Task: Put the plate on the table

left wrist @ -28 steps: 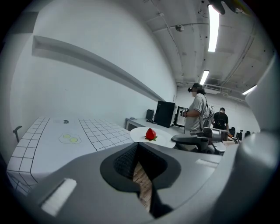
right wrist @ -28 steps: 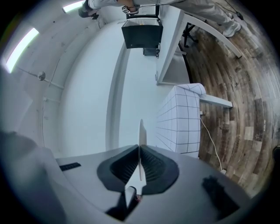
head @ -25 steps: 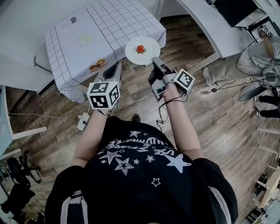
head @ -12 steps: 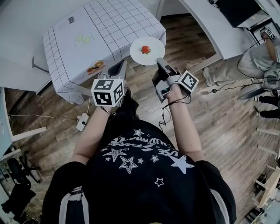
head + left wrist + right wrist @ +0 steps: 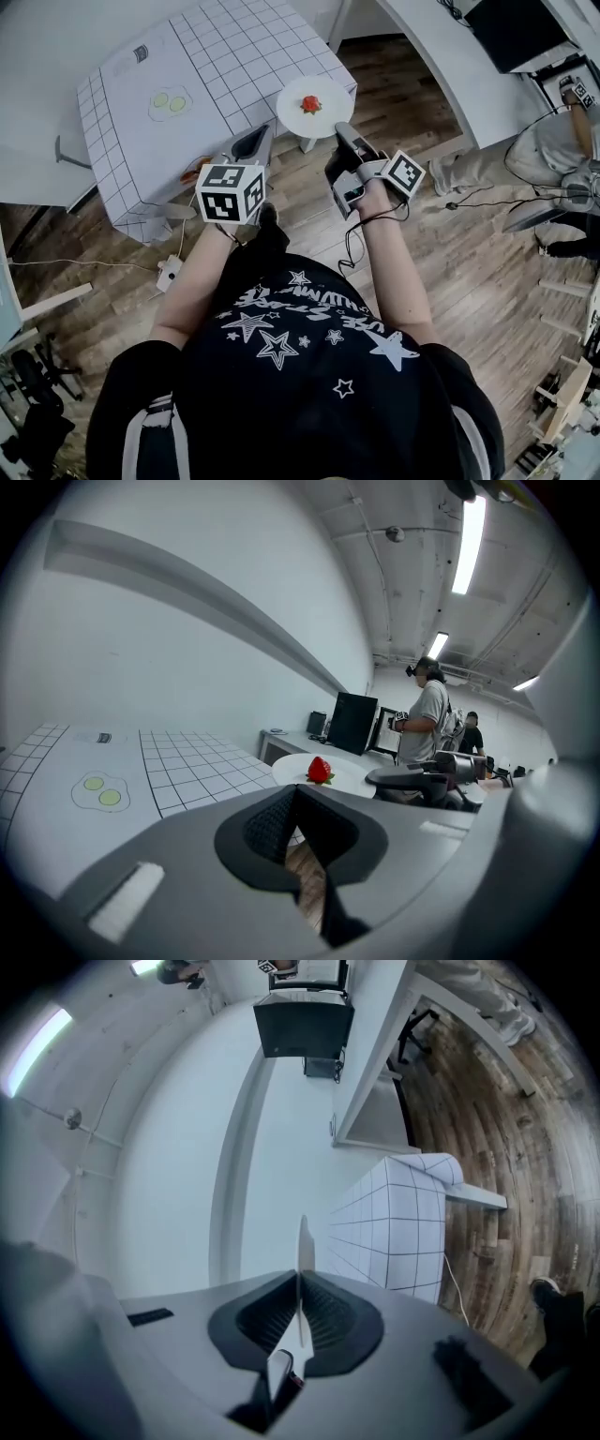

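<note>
My right tongs [image 5: 338, 131] are pinched shut on the near rim of the plate [image 5: 294, 114]. In the right gripper view that rim stands edge-on between the closed jaws. The plate is at my twelve o'clock, held out flat with a strawberry [image 5: 310, 103] sitting at its middle. From the head view it overlaps the near edge of the table [image 5: 244, 56], whose checked cloth spreads from ten to twelve o'clock. I can't tell whether the plate is over the top or just short of it.

My left tongs [image 5: 254, 142] are at eleven o'clock, jaws together with nothing between them, only floor showing through the gap.

I judge the carry nearly done and the placing not yet begun, since the plate hangs from my grip alone. What's left is to bring it over a bare stretch of cloth, lower it level so the strawberry doesn't roll, then let go.
</note>
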Motion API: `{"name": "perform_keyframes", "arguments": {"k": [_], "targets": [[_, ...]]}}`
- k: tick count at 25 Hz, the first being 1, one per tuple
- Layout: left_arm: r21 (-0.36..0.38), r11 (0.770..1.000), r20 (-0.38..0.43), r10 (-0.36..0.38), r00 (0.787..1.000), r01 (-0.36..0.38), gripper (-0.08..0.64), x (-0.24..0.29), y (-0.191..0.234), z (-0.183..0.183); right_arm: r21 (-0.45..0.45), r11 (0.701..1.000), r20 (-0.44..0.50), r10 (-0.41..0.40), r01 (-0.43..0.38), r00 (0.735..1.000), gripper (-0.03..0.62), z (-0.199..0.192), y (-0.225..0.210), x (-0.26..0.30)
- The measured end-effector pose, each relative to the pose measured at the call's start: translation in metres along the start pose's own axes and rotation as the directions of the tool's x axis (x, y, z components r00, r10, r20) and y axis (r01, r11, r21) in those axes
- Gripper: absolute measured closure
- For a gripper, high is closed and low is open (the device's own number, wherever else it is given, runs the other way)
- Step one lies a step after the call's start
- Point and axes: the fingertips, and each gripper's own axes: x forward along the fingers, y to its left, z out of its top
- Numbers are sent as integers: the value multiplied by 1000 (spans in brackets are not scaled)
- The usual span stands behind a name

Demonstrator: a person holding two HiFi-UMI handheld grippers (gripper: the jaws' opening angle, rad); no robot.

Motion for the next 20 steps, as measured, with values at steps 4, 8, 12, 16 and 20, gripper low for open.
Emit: {"name": "perform_keyframes", "arguments": {"k": [4,8,12,16,20], "targets": [[-18,1000,9,17,1000,-17,551,25,33,17,-3,1000,-16,0,0,1000,572,13,-1,41],[-35,999,20,25,999,-24,551,47,62,34,-12,1000,-29,7,-8,1000,572,27,3,77],[-56,998,31,24,999,-23,551,67,87,45,-32,999,-32,-23,22,999,572,41,-2,108],[-67,998,43,22,999,-19,551,83,111,57,-54,998,-32,-34,32,999,572,52,-4,135],[-69,997,33,24,999,-22,551,96,127,60,-47,998,-32,-38,37,999,572,58,-8,153]]}}
